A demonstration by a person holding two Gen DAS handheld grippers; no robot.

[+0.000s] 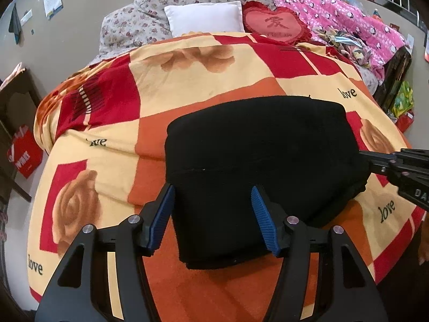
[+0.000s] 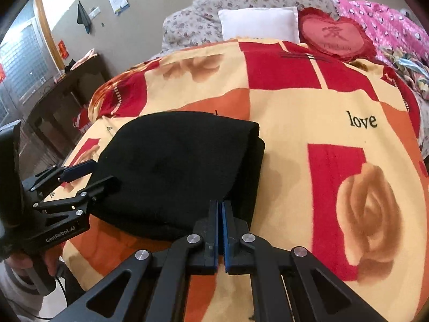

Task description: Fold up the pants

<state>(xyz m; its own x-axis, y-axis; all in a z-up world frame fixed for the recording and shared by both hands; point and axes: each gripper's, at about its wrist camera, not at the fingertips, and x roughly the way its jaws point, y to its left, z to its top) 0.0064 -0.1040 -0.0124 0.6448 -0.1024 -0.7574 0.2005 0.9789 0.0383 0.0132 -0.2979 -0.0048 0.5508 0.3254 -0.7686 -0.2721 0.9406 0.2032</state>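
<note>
The black pants (image 1: 262,161) lie folded into a thick rectangle on the orange, red and cream blanket (image 1: 107,139). My left gripper (image 1: 212,189) is open over their near left part. One blue pad (image 1: 163,214) stands at the left edge and the other pad (image 1: 264,222) is over the cloth. The right wrist view shows the same pants (image 2: 174,171), with the left gripper (image 2: 93,174) open at their left side. My right gripper (image 2: 221,204) is shut, pads together, tips at the near right edge. No cloth shows between its pads. It enters the left wrist view as the right gripper (image 1: 362,154).
At the head of the bed are a white pillow (image 1: 205,17), a red heart cushion (image 1: 276,24), a floral duvet (image 1: 128,26) and a pink quilt (image 1: 348,13). A dark table (image 2: 61,94) stands left of the bed. A person's hand (image 2: 24,265) holds the left gripper's handle.
</note>
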